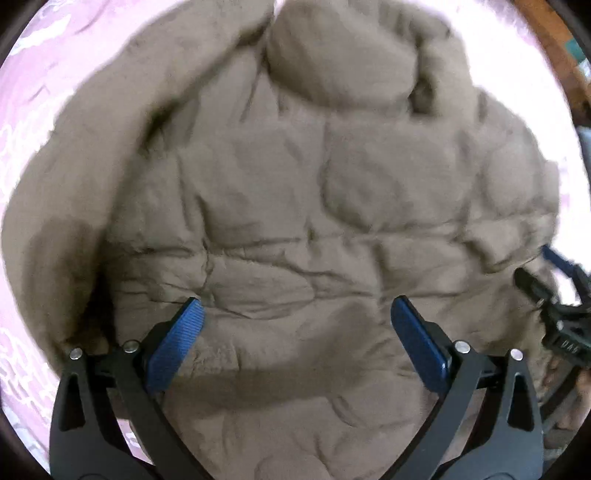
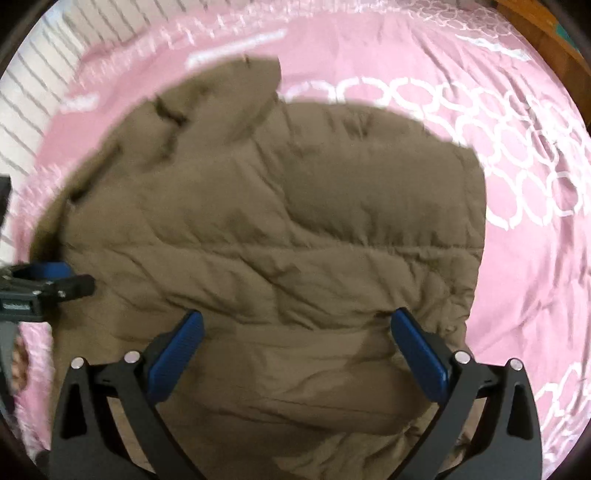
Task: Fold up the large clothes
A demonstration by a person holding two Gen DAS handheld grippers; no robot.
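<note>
A puffy tan-brown jacket (image 2: 266,236) lies spread on a bed (image 2: 524,258) covered by a pink sheet with a white ring pattern, its quilted panels rumpled and creased. In the right wrist view the jacket fills the middle of the bed, with pink sheet showing beyond its far edge and along its right side; a striped white surface (image 2: 33,77) lies past the bed's far left corner, and a strip of wood (image 2: 535,29) shows at the far right corner.

The right gripper (image 2: 297,332) hangs over the near part of the jacket with its blue pads (image 2: 177,354) spread wide, nothing between them but the fabric below; whether the tips touch the cloth cannot be told. The left gripper (image 1: 295,317) is likewise wide open above the jacket, its blue pads (image 1: 177,343) apart and holding nothing. In the left wrist view the jacket's rounded hood or collar (image 1: 343,55) bulges at the far end and a sleeve (image 1: 74,177) curves down the left side.

Each gripper appears at the edge of the other's view, beside the jacket's near side. Both views are blurred.
</note>
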